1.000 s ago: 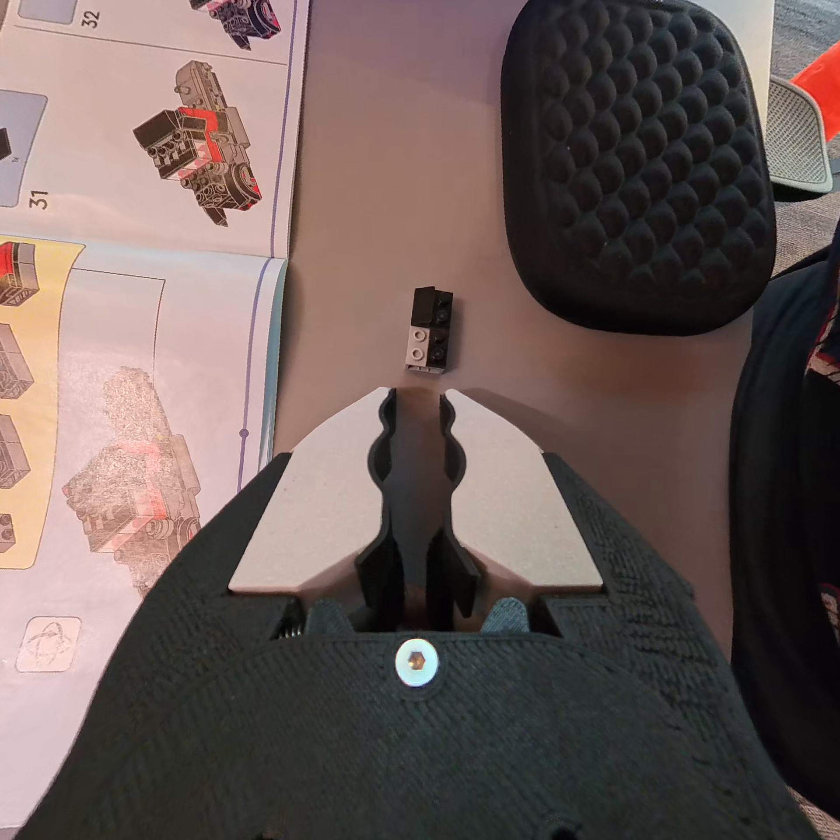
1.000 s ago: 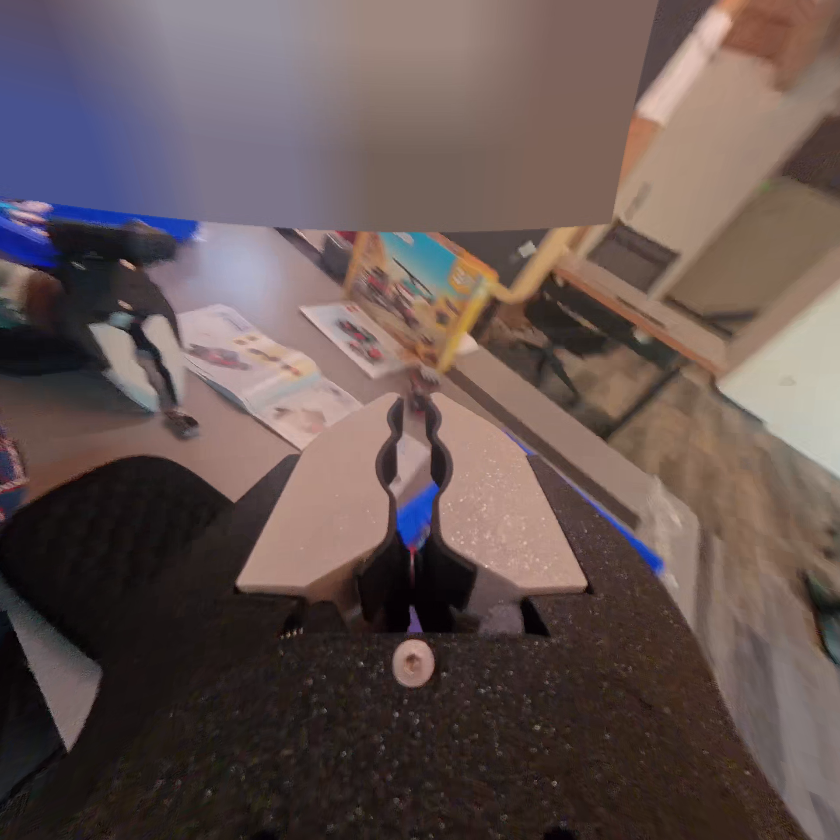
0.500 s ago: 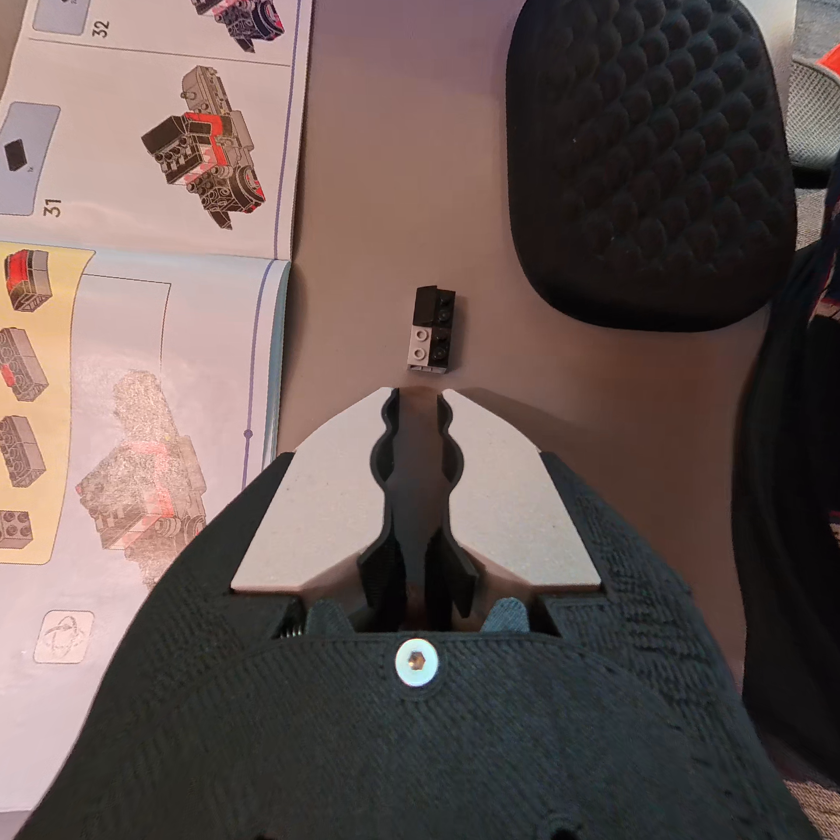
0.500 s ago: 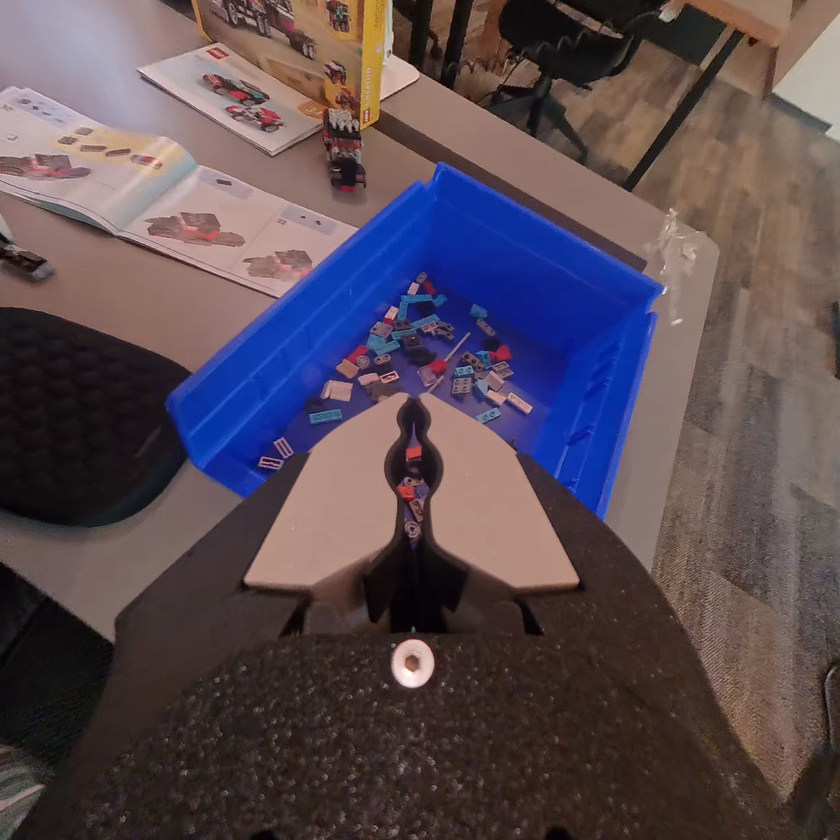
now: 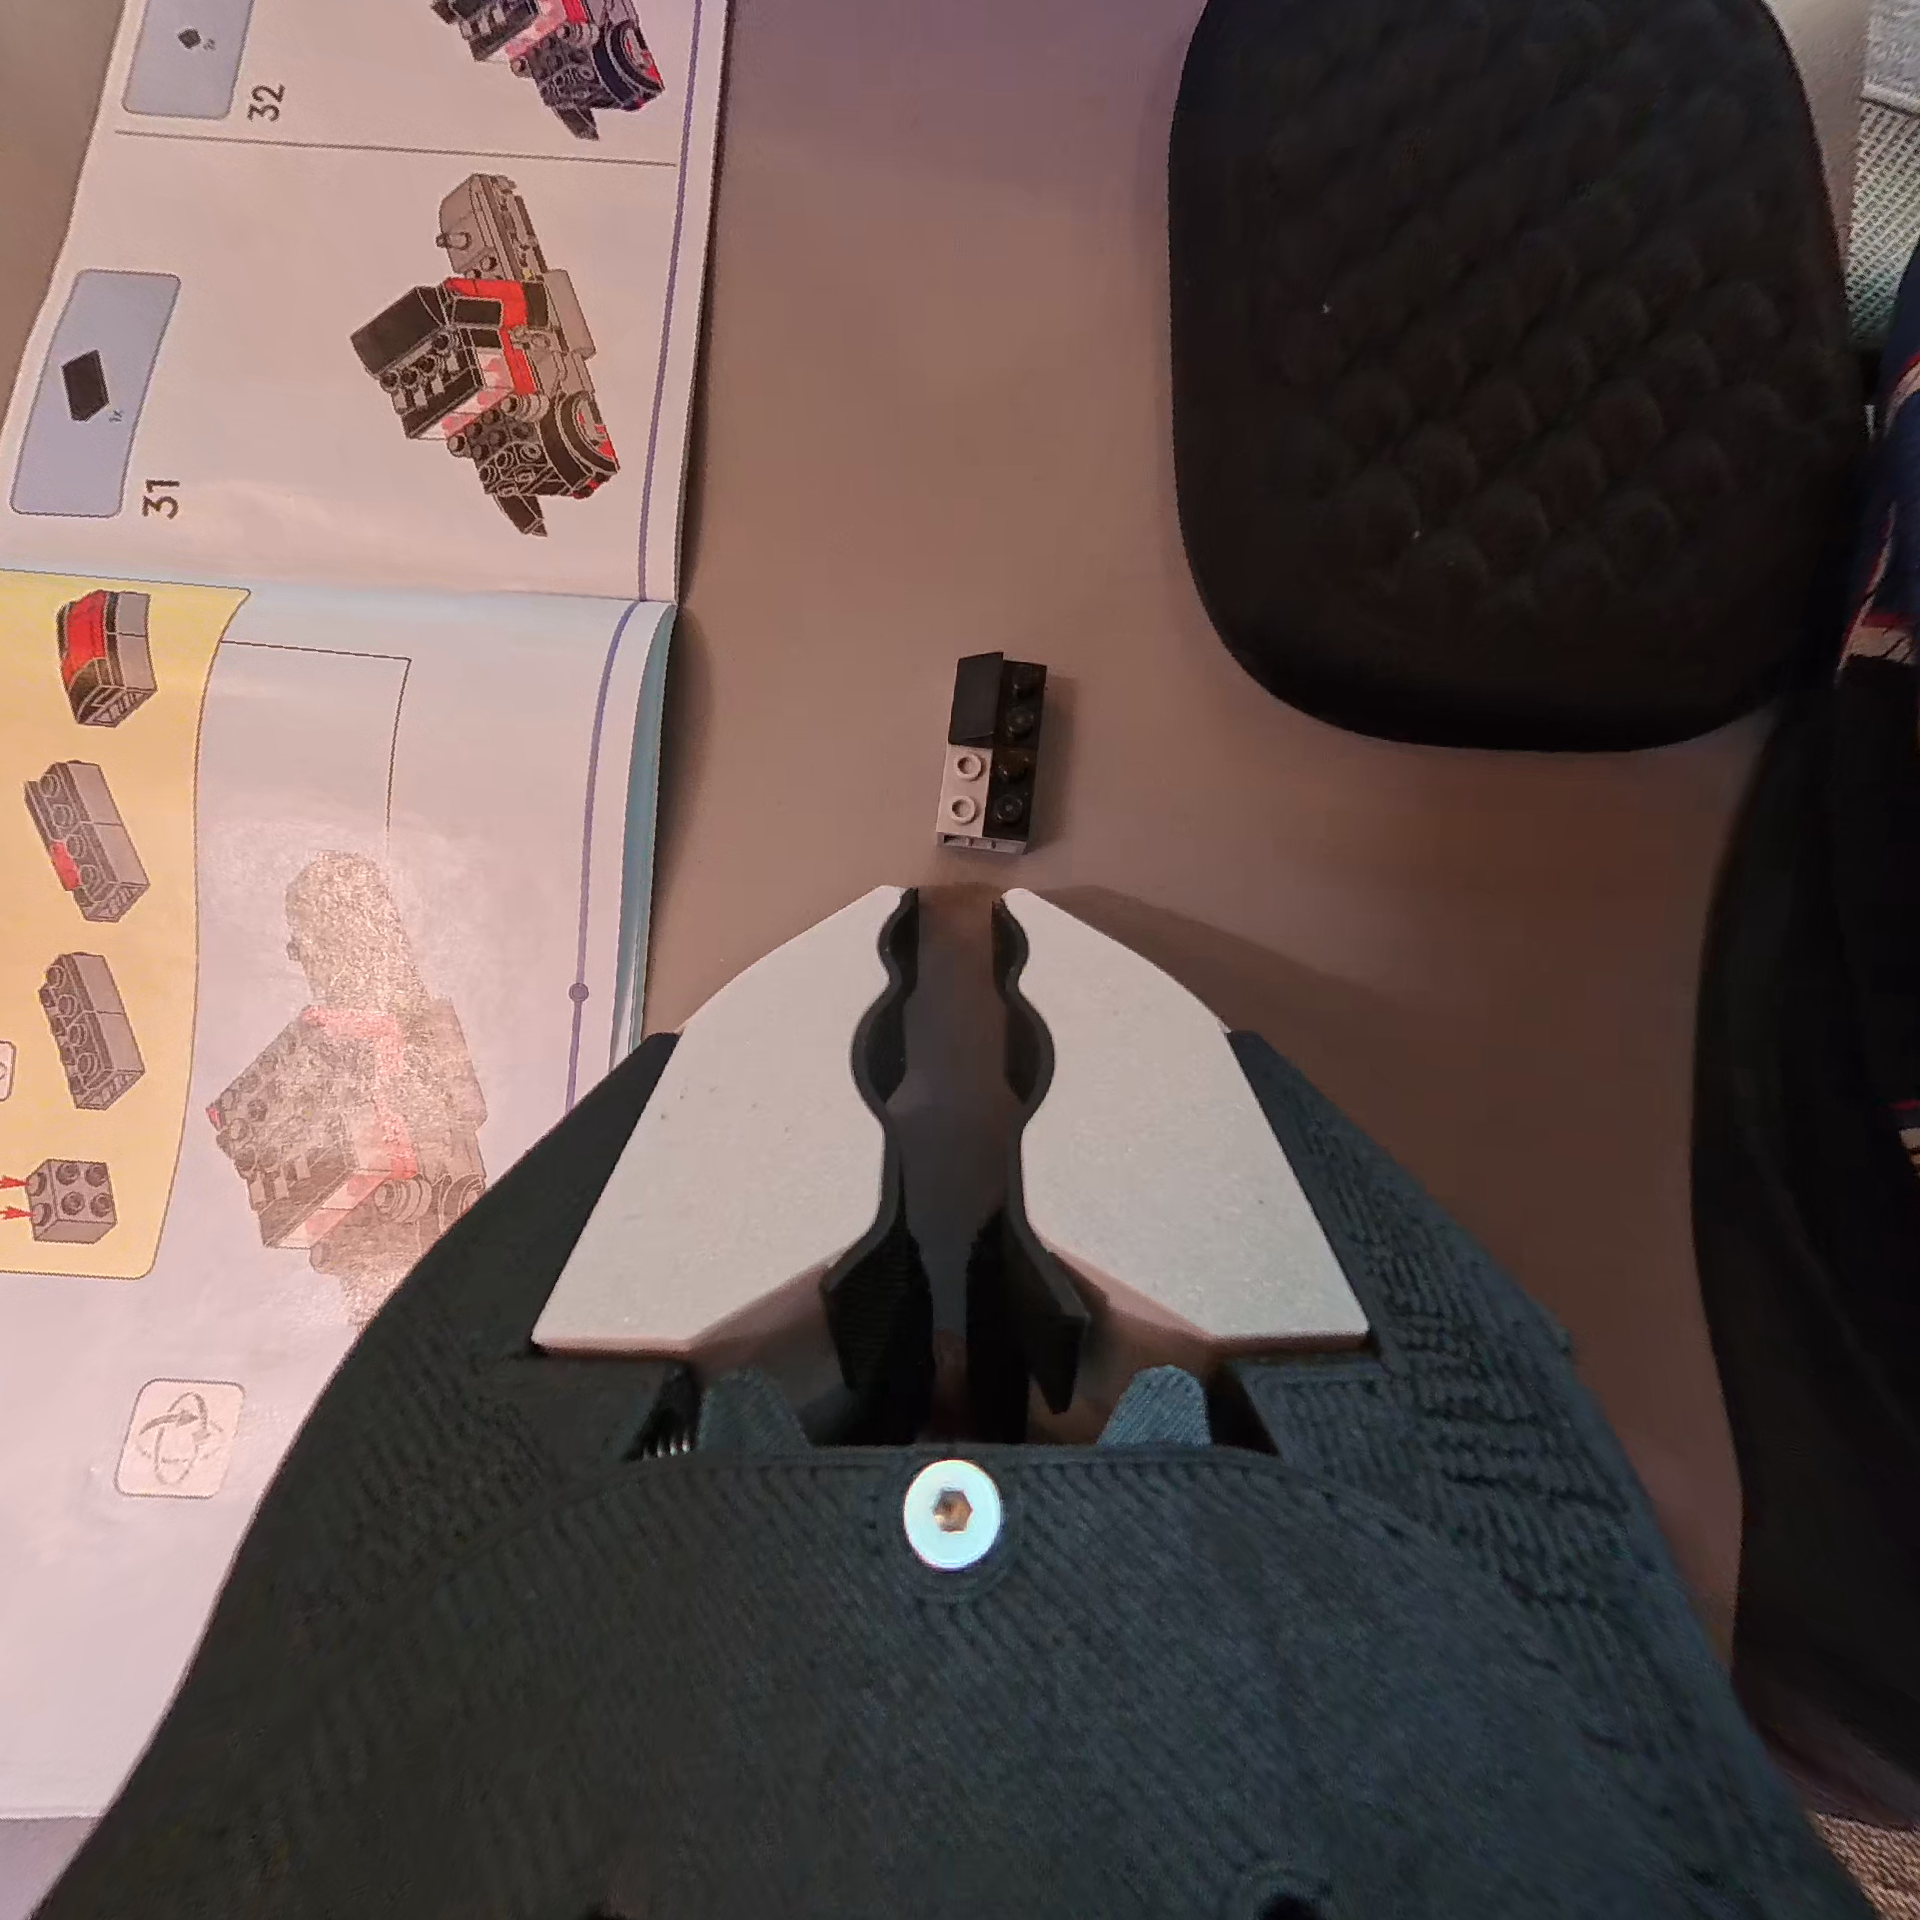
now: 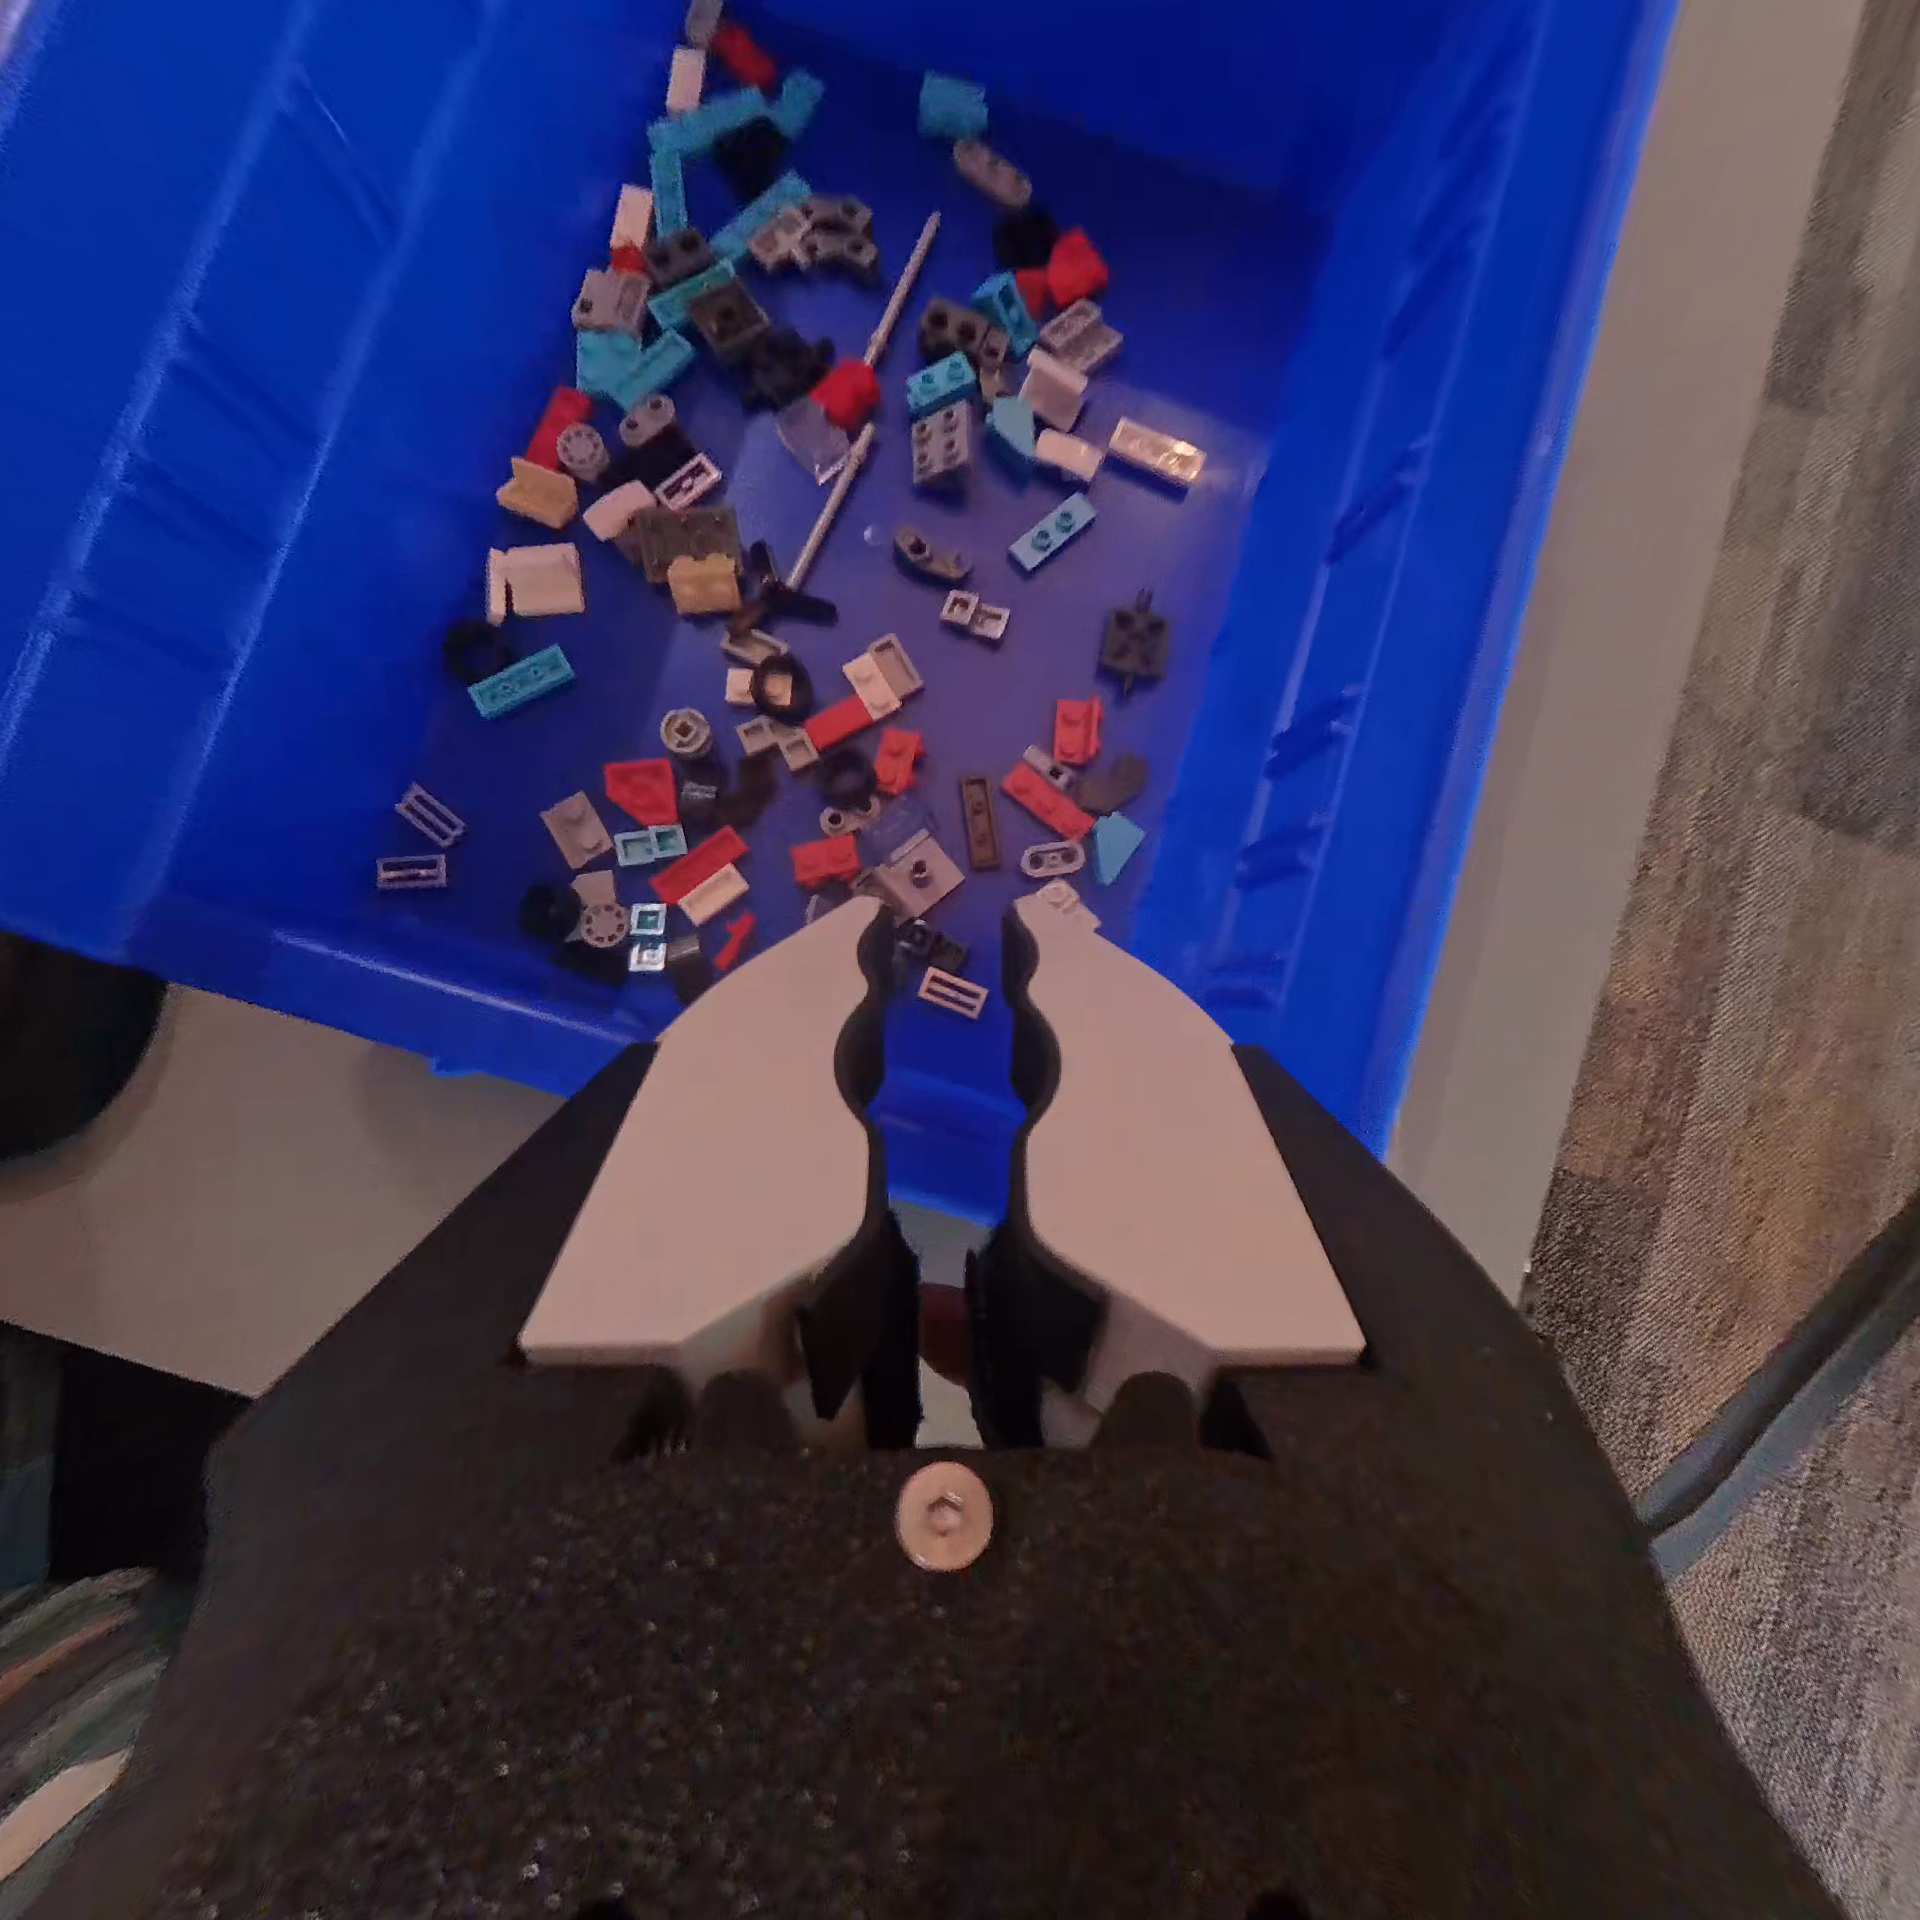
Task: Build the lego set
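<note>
A small black and grey lego assembly (image 5: 992, 754) lies on the grey table just ahead of my left gripper (image 5: 958, 896). The left gripper is open a little and empty, hovering over the table. An open instruction booklet (image 5: 343, 436) lies to its left. In the right wrist view a blue bin (image 6: 239, 436) holds several loose lego pieces, red, teal, grey, black and white. My right gripper (image 6: 943, 910) is open and empty, its tips over the near end of the bin above a small grey grille piece (image 6: 953, 992).
A black textured pad (image 5: 1507, 364) lies on the table right of the assembly. A dark sleeve (image 5: 1829, 1143) fills the right edge of the left view. The table edge (image 6: 1496, 831) runs right of the bin, with carpet floor (image 6: 1766, 727) beyond. About 40 cm separates my left fingertips from my right.
My right gripper swung from facing the room down over the blue bin, moved in close above the pieces, and opened wider. The left gripper drifted slightly and stayed open over the assembly.
</note>
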{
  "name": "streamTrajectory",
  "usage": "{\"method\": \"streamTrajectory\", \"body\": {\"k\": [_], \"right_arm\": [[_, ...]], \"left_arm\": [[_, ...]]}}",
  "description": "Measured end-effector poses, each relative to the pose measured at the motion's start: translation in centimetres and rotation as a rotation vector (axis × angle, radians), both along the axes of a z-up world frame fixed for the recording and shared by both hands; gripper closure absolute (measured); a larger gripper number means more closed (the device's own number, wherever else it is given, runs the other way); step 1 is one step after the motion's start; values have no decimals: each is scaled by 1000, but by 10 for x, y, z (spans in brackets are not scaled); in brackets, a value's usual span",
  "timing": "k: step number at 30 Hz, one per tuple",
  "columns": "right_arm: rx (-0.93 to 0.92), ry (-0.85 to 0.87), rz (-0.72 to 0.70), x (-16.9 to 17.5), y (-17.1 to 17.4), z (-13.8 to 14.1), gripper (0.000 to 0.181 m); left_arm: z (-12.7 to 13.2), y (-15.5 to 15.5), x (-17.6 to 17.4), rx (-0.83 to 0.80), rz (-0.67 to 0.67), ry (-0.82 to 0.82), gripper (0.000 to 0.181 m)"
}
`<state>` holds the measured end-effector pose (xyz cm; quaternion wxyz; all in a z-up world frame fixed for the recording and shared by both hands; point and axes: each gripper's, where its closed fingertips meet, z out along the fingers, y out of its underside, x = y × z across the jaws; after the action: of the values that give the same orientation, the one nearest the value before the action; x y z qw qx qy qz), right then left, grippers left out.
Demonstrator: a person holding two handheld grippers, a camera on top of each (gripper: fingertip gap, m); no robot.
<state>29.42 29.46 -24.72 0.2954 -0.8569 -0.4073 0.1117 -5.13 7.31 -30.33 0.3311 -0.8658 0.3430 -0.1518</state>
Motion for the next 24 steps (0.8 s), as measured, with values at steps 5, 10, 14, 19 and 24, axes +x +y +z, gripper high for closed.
{"method": "streamTrajectory", "body": {"k": [5, 10, 14, 19, 24], "right_arm": [[-78, -27, 48, -4, -11, -11, 162], [-122, -36, 62, -7, -16, -17, 163], [-158, -29, 94, -12, -23, -20, 165], [-128, -60, 39, -1, -18, -18, 165], [150, -25, -131, 20, 8, 27, 165]], "left_arm": [[0, 0, 0, -3, 1, -4, 168], [0, 0, 0, 10, 0, 6, 167], [0, 0, 0, 23, -3, 16, 168], [0, 0, -1, 23, -2, 16, 168], [0, 0, -1, 28, -3, 20, 168]]}}
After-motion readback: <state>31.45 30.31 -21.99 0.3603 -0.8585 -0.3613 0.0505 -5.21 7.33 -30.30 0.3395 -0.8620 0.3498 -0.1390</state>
